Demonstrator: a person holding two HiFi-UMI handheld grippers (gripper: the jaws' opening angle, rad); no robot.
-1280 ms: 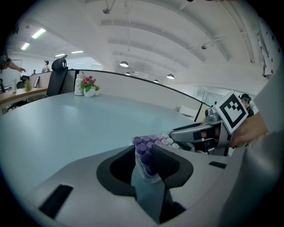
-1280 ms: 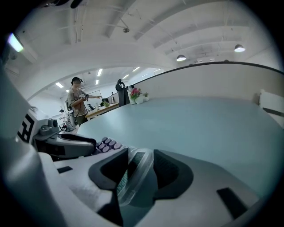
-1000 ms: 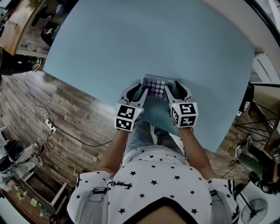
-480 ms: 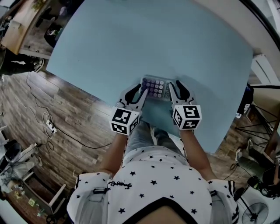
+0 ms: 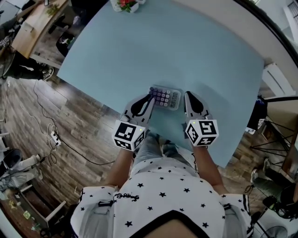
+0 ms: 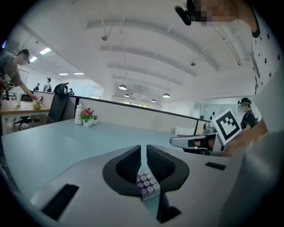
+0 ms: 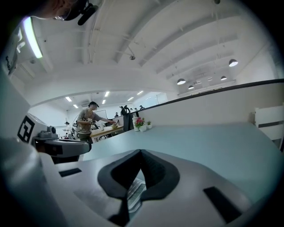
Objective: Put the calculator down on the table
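the calculator already lies flat on the table, close to the near edge and right in front of you, so the put-down looks finished and what is left is most likely to draw your hands clear. it sits between your two tools and a little ahead of them, with its long axis running across you from left to right: the keypad end points at your left gripper and the display end at your right gripper. neither one holds it. your left gripper's jaws have just been closing and now stand almost together with only a thin slit between them. nothing is in that slit; the keys show through it on the table underneath. your right gripper is clenched tight, tips meeting, and empty, with the calculator's other end visible below it. in the head view your left tips sit just beside the keypad end, perhaps overlapping it, while your right tips stand slightly off the display end, so your left is the nearer by a little. if you pull back, come straight toward yourself so you don't nudge either end. count: one calculator, two grippers, one table, and one small pot of flowers well apart at the far edge.
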